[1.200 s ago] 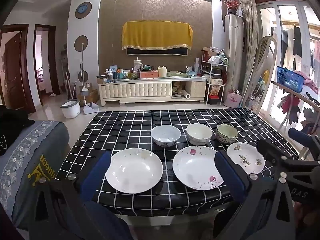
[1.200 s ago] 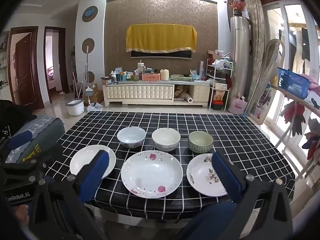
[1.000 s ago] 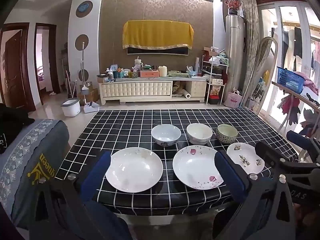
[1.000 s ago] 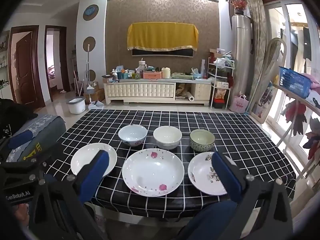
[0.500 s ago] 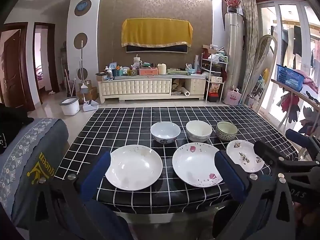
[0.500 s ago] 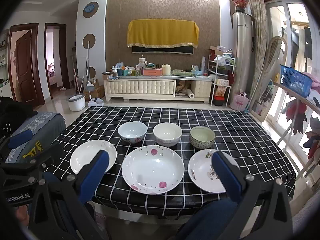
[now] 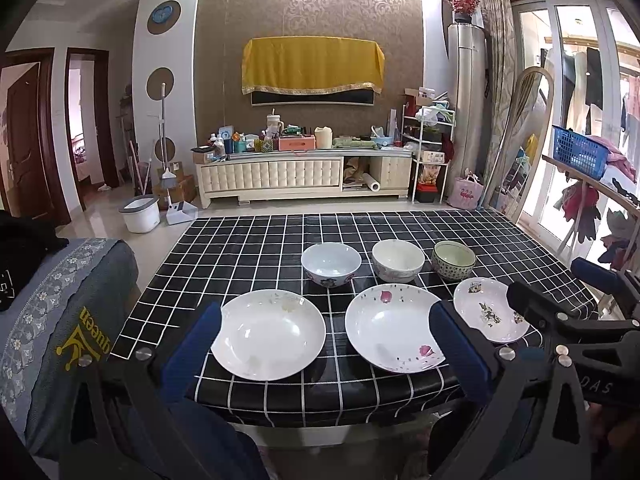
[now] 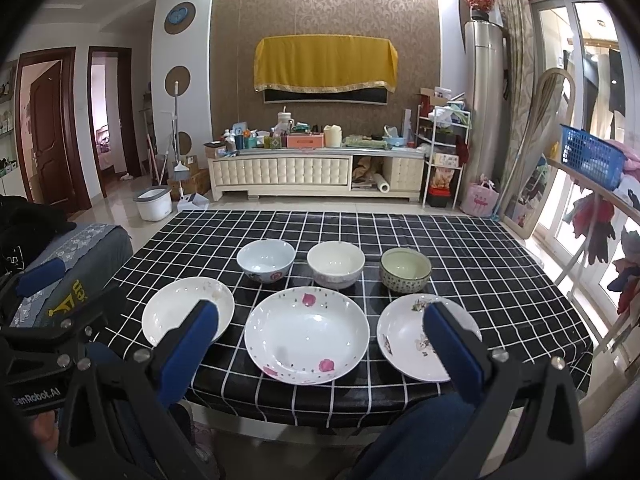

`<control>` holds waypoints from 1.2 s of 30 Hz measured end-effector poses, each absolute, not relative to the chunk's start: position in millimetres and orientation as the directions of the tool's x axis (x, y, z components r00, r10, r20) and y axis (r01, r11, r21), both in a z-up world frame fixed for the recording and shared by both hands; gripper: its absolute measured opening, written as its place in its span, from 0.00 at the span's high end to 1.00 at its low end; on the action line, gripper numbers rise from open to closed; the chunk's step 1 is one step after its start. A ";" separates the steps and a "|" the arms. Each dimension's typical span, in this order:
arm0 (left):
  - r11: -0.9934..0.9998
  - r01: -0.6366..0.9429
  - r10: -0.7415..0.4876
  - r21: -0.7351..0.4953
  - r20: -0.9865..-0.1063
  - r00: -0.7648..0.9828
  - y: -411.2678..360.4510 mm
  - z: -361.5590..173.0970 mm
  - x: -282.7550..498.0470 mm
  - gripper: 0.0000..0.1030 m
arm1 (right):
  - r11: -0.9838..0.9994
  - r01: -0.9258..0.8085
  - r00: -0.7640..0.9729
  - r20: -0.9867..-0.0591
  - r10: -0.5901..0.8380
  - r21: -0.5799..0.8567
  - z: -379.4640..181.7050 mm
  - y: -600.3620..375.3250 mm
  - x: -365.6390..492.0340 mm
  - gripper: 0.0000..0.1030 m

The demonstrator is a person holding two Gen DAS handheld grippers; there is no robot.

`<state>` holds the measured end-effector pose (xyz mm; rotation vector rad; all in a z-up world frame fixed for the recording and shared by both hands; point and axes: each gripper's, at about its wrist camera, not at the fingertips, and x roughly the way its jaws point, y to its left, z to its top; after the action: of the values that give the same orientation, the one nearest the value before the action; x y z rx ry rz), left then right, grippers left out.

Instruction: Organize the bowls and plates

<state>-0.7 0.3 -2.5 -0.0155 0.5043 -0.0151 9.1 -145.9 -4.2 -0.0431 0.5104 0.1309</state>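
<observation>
**Tongs apart, short of the table's near edge**

Both tongs, left (image 7: 324, 344) and right (image 8: 324, 340), gape empty before the checked table (image 8: 500, 248). Glossy round plates line its near edge: pink-petalled plate (image 8: 307, 334) ahead of both, plain plate (image 7: 268, 334) nearer left, small butterfly plate (image 8: 408, 340) nearer right. Three ceramic bowls (image 8: 335, 265) sit behind.

Right gripper (image 8: 324, 320) spread wide above table edge (image 8: 500, 264); three plates (image 8: 307, 334), three bowls (image 8: 336, 264) lined up.
</observation>
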 end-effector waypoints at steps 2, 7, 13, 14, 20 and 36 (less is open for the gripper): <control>1.000 0.010 -0.017 -0.017 -0.484 0.875 0.1 -2.5 -0.9 0.00 | 0.991 -0.136 0.864 -0.490 0.116 -0.006 -5.0 -145.5 9.1 0.00; 1.000 0.003 -0.009 -0.013 -0.483 0.876 -0.3 -2.6 -1.9 0.00 | 0.990 -0.138 0.859 -0.498 0.118 -0.004 -5.9 -145.1 9.4 0.00; 1.000 0.004 -0.009 -0.011 -0.487 0.874 -1.7 -2.0 -2.8 0.00 | 0.990 -0.138 0.858 -0.499 0.119 -0.002 -6.7 -146.0 9.0 0.00; 1.000 0.003 -0.007 -0.010 -0.487 0.873 -1.7 -2.1 -3.2 0.00 | 0.990 -0.139 0.858 -0.500 0.120 -0.001 -6.3 -146.0 9.3 0.00; 1.000 0.002 -0.006 -0.008 -0.490 0.871 -1.2 -3.4 -3.7 0.00 | 0.990 -0.138 0.858 -0.500 0.119 0.000 -6.0 -145.8 9.3 0.00; 1.000 0.003 -0.008 -0.010 -0.497 0.868 -0.5 -5.6 -5.2 0.00 | 0.991 -0.136 0.854 -0.507 0.118 0.001 -9.6 -146.3 8.7 0.00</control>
<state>-5.2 -0.5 -5.6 -0.0086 0.5198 -0.0056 8.7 -146.3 -9.6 -0.0359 0.5309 0.1337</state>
